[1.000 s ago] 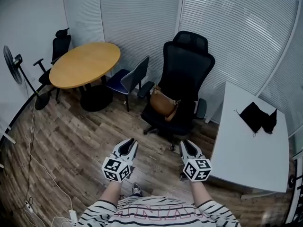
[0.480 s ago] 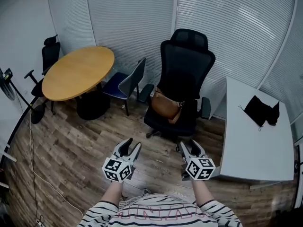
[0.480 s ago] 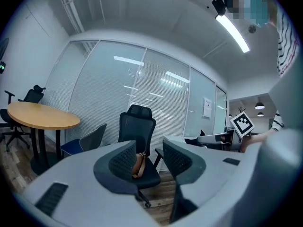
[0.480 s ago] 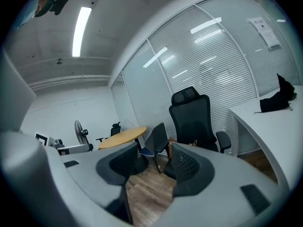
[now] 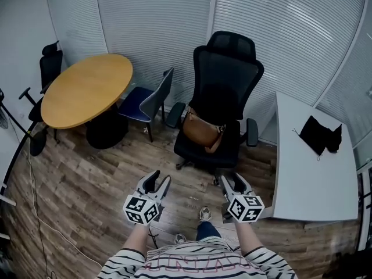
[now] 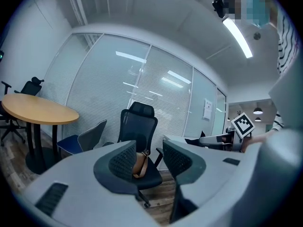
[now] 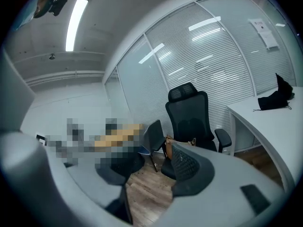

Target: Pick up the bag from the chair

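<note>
A brown bag with a strap lies on the seat of the black high-backed office chair. Both grippers are held low over the wooden floor, short of the chair. My left gripper is open and empty; in the left gripper view the bag shows far off through the gap of that gripper. My right gripper is also open and holds nothing. In the right gripper view the chair stands ahead, and the bag is partly hidden behind that gripper's right jaw.
A round wooden table stands at the left with a blue-grey chair beside it and a black chair behind. A white desk with a black cloth runs along the right. Blinds cover the glass wall behind.
The view has shifted toward the chair and a shoe has come into sight below. Both grippers keep their pose, open and empty.
</note>
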Demonstrator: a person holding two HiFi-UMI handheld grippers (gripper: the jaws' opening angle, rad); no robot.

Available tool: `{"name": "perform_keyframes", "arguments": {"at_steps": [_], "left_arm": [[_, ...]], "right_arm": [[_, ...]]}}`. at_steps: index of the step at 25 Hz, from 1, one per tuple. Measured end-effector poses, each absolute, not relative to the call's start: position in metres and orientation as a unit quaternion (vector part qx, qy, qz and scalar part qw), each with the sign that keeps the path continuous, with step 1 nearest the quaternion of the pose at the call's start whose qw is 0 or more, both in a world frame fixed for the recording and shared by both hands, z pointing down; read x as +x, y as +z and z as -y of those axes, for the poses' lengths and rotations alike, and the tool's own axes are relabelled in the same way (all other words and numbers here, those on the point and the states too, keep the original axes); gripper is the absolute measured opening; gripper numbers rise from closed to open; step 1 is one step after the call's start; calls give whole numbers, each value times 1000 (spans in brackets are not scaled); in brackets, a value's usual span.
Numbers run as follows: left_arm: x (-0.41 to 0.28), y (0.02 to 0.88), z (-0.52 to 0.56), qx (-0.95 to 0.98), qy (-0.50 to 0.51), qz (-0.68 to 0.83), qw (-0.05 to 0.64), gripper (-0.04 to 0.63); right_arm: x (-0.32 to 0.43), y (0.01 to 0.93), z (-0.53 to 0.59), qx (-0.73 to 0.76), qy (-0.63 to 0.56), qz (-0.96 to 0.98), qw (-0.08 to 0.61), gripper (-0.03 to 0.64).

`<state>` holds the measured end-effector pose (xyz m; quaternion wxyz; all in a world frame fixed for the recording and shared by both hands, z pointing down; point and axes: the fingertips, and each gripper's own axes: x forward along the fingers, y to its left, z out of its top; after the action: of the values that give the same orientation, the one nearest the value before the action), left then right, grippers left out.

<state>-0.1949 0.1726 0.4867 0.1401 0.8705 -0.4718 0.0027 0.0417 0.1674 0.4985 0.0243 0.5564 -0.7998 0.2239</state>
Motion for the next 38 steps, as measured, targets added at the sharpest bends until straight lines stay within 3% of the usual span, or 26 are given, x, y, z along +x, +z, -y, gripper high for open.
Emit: {"name": "perform_keyframes", "arguments": {"at_steps": [29,38], "left_arm": [[-129,491,33,831,5,538,143,152],[-146,507,82,839,10,522,156,153]], "right_arm": [[116,527,60,507,256,822,33,216],[113,537,98,534,259,804,40,216]]}}
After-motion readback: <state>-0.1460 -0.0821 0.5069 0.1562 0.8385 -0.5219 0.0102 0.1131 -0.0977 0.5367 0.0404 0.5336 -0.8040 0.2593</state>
